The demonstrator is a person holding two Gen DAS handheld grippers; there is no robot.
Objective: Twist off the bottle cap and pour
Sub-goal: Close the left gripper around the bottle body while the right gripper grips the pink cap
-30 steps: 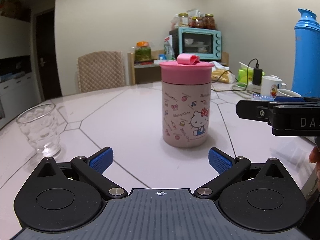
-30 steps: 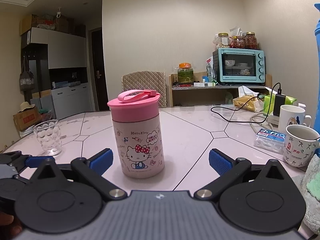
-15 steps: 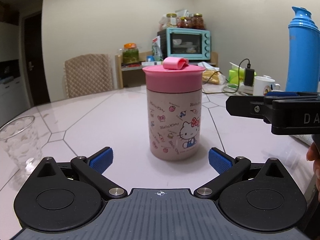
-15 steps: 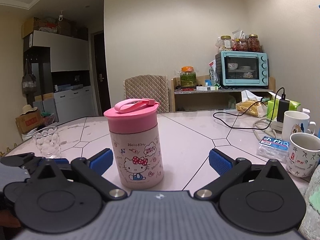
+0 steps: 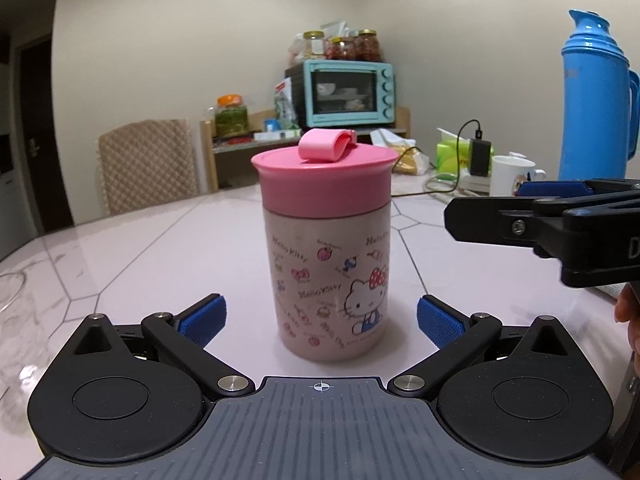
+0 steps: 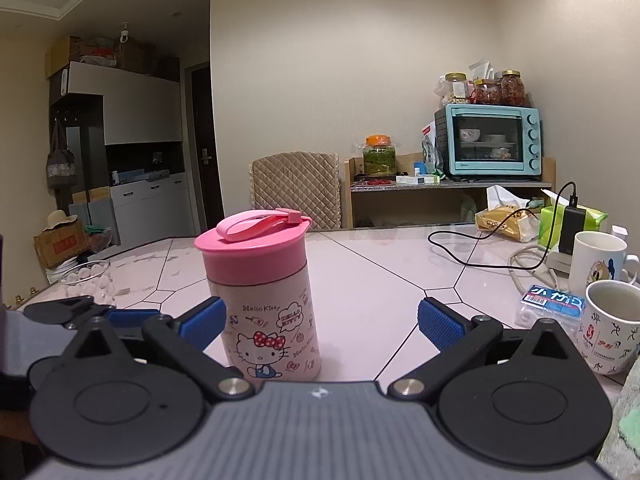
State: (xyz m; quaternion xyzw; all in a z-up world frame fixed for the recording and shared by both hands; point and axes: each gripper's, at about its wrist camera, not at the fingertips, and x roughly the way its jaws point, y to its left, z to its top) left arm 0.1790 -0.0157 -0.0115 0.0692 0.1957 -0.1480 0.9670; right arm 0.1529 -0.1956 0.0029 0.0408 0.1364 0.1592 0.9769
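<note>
A: Bottle point(image 5: 327, 268) first. How does it stand?

B: Upright on the table point(image 5: 200, 248), long axis straight up, pink cap point(image 5: 325, 184) screwed on top. The cap's strap loop lies folded flat across it. The cartoon cat print faces the right gripper's side.

A: And the left gripper point(image 5: 321, 320)?

B: Jaws spread wide, one blue pad point(image 5: 204, 316) on each side of the bottle's base, neither touching it. The bottle sits just beyond the fingertips, centred in the gap.

A: The right gripper point(image 6: 322, 320)?

B: Also wide open, holding nothing. From its camera the bottle stands left of centre, close beside its left pad point(image 6: 202, 320); I cannot tell whether they touch.

A: Anything else near the bottle?

B: A glass point(image 6: 88, 286) stands well to its left, two mugs point(image 6: 610, 332) well to its right, and a blue flask point(image 5: 596, 100) behind those.
</note>
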